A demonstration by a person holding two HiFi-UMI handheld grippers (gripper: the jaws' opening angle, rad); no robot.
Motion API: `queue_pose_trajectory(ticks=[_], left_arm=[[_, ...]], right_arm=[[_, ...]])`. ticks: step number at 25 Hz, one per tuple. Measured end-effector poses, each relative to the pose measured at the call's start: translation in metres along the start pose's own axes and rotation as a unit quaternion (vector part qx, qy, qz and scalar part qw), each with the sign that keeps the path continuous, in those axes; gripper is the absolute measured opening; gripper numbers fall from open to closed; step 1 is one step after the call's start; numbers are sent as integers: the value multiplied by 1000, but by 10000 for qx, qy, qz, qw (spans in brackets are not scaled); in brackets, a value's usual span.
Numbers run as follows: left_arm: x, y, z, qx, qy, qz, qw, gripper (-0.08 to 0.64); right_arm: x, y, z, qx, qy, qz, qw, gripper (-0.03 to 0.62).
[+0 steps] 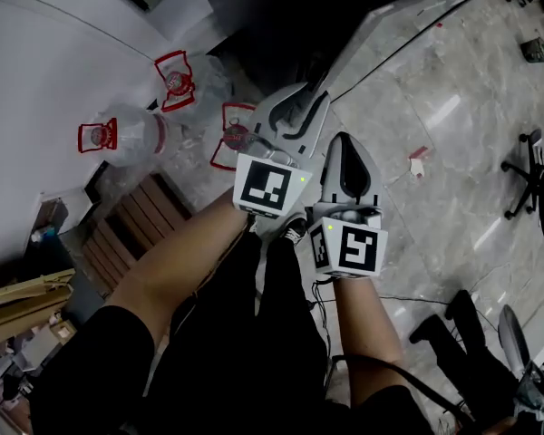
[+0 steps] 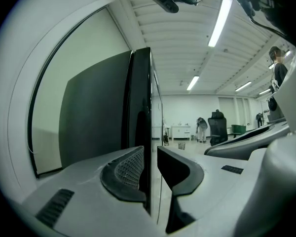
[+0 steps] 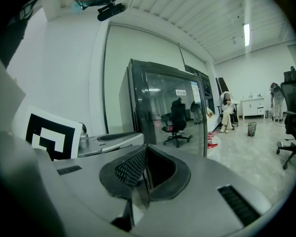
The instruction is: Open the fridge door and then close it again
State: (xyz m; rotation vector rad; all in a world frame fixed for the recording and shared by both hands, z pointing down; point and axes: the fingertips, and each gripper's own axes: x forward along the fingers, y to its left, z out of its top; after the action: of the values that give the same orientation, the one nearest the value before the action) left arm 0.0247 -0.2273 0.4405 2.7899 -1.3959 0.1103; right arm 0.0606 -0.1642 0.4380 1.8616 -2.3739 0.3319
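Observation:
The tall black fridge (image 3: 163, 107) has a glass door that reflects the room. Its dark top shows in the head view (image 1: 272, 25). My left gripper (image 1: 315, 98) reaches the door's free edge. In the left gripper view, the black door edge (image 2: 142, 127) stands between the jaws of the left gripper (image 2: 149, 169), and they are shut on it. The door lies close against the cabinet side (image 2: 93, 112). My right gripper (image 1: 344, 145) hangs just beside the left one, away from the fridge. The right gripper (image 3: 144, 174) has its pads together and nothing between them.
Large water bottles with red handles (image 1: 127, 134) and a wooden pallet (image 1: 127, 220) sit left of the fridge by the white wall. Office chairs (image 1: 530, 175) stand on the marble floor at right. A seated person (image 3: 228, 110) and a bin (image 3: 251, 128) are farther off.

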Motion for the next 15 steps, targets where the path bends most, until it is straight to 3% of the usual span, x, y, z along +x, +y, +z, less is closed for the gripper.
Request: queue_pose_trajectory(ticks=[5, 10, 15], left_arm=[[8, 12, -3, -45, -209, 199, 9996, 84], [12, 3, 5, 395, -340, -80, 9986, 84], [13, 4, 7, -70, -447, -100, 9989, 49]], right_arm=[[5, -10, -19, 113, 133, -99, 9998, 15], [3, -17, -26, 169, 163, -118, 9997, 16], [4, -22, -29, 241, 172, -165, 9994, 15]])
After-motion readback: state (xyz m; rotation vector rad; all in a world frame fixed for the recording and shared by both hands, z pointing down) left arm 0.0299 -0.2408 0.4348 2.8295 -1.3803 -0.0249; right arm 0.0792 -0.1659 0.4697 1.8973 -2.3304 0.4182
